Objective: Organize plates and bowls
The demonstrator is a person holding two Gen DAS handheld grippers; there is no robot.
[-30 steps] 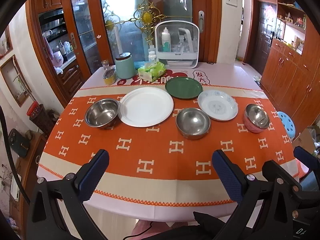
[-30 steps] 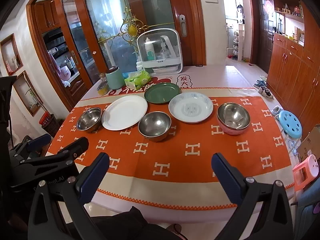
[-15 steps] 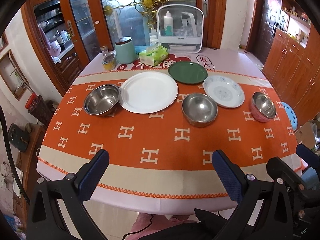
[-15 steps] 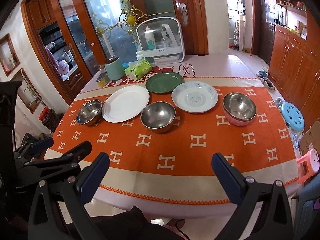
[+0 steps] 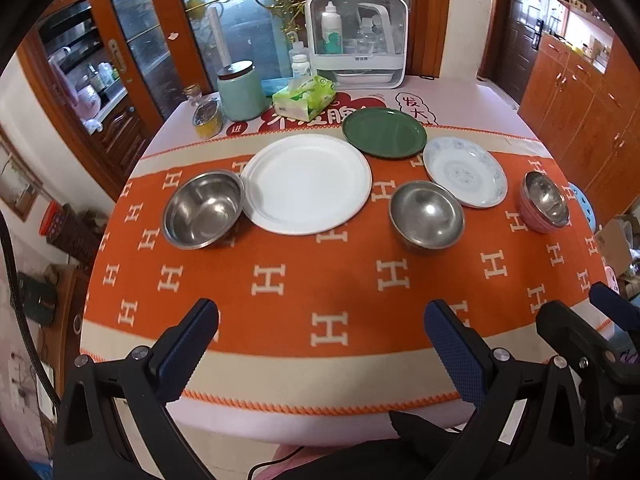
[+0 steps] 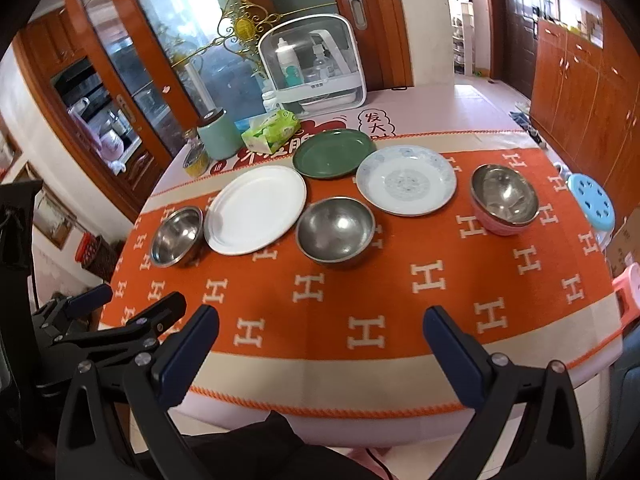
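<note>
Plates and bowls are sitting apart on the orange tabletop [image 5: 280, 292]: white plate [image 5: 306, 183], green plate [image 5: 384, 132], steel bowl [image 5: 203, 209]. Left tongs [image 5: 320, 344] and right tongs [image 6: 320, 344] are hanging wide apart, holding nothing. Going slowly for one rim is best. Both are moving closer than before.

Bright daylight – fisheye edges warped, dark.

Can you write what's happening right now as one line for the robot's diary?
stage: approach, nothing held | left gripper: open | right gripper: open | white plate, green plate, patterned plate, three steel bowls: unstacked on orange cloth
</note>
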